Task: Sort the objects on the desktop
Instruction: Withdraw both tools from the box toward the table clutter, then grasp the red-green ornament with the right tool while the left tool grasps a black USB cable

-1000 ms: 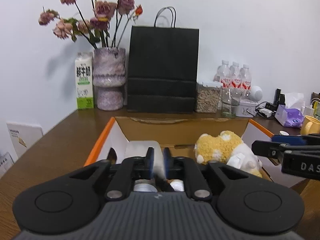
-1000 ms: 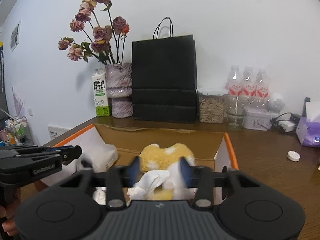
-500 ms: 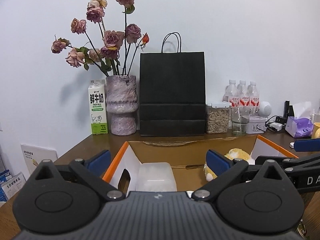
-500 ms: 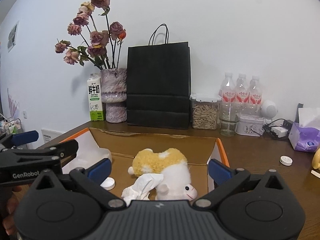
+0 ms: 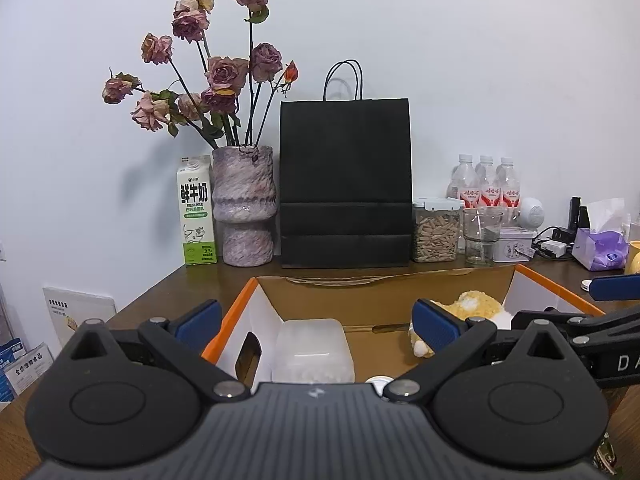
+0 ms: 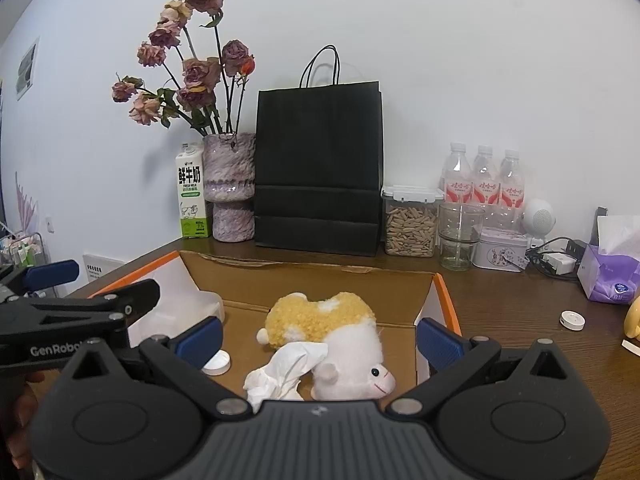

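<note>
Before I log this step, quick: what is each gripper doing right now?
Left gripper: open, holding nothing.
Right gripper: open, holding nothing, above the crumpled white tissue.

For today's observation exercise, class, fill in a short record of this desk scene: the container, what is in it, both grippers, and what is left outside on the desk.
container: open cardboard box with orange edges
contents: plush sheep toy, crumpled tissue, translucent plastic box, white round cap
left gripper: open, holding nothing
right gripper: open, above the toy and tissue, holding nothing
outside on desk: small white round disc, purple tissue pack
</note>
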Action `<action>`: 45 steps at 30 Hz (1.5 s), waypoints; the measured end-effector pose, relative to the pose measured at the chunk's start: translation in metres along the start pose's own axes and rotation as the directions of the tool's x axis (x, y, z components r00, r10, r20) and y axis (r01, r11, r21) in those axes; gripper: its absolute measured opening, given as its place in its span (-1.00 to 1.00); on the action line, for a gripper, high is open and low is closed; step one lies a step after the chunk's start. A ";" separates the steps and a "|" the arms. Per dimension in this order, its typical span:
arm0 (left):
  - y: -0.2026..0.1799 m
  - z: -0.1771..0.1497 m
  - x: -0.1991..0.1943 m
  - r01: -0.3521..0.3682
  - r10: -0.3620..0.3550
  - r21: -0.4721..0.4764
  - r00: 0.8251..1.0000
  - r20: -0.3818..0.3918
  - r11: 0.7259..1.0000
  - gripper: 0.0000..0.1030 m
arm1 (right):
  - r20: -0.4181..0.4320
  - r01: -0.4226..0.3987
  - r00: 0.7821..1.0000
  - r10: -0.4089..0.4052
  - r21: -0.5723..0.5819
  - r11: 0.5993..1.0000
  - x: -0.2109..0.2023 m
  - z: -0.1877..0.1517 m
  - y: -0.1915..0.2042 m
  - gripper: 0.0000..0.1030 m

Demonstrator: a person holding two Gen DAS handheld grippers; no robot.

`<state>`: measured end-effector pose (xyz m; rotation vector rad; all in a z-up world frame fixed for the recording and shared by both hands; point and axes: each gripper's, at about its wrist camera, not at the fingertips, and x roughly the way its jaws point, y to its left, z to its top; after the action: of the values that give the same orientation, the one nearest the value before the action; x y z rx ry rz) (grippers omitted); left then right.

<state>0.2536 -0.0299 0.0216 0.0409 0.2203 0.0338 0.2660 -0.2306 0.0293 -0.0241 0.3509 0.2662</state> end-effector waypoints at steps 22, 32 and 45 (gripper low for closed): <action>0.007 0.028 -0.032 0.001 -0.002 0.012 0.999 0.036 1.000 1.00 | 0.034 -0.031 0.999 0.032 -0.028 0.999 -0.043 0.022 0.008 1.00; 0.037 0.028 -0.067 -0.030 0.031 0.024 0.999 -0.040 0.999 1.00 | -0.008 -0.011 1.000 0.011 -0.019 1.000 -0.085 0.011 -0.004 1.00; 0.074 -0.033 -0.082 -0.053 0.060 0.036 0.959 -0.277 0.998 1.00 | -0.178 0.005 0.984 -0.003 0.010 1.000 -0.087 -0.047 -0.019 1.00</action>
<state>0.1644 0.0416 0.0107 0.0706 0.5017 0.0939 0.1762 -0.2739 0.0148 -0.0381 0.5299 0.2584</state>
